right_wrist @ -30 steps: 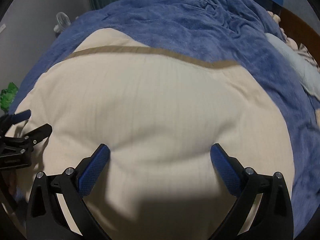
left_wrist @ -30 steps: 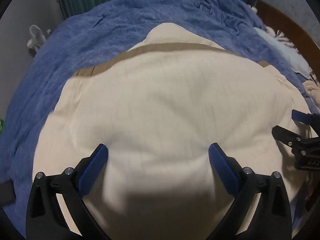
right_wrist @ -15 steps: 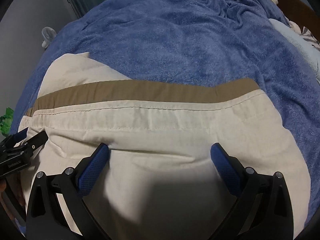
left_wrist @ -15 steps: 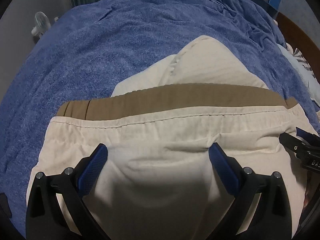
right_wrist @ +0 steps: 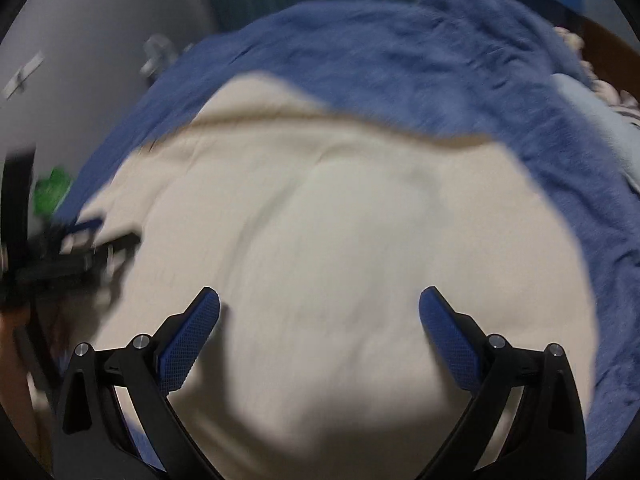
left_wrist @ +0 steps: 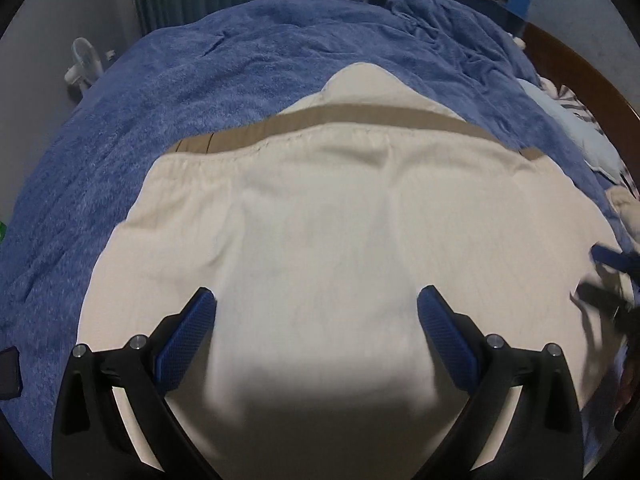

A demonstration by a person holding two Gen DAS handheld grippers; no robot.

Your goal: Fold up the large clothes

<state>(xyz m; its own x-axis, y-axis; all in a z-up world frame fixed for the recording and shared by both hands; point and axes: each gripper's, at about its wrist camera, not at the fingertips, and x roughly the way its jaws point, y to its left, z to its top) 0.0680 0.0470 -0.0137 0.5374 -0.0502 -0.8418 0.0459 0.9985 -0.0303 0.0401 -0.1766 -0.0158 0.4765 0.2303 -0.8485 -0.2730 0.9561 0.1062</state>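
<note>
Spread on a fuzzy blue blanket (left_wrist: 168, 128): a large cream cotton garment with a tan band (left_wrist: 320, 240). Half a second ago, folded edge and tan band close under both cameras; now farther off, more flat cream cloth showing, probably one fold laid down. Left gripper (left_wrist: 316, 320) and right gripper (right_wrist: 319, 320) both spread wide above the fabric, grasping nothing. Right view blurred. Smooth, faint creases near the band, small flap beyond it
</note>
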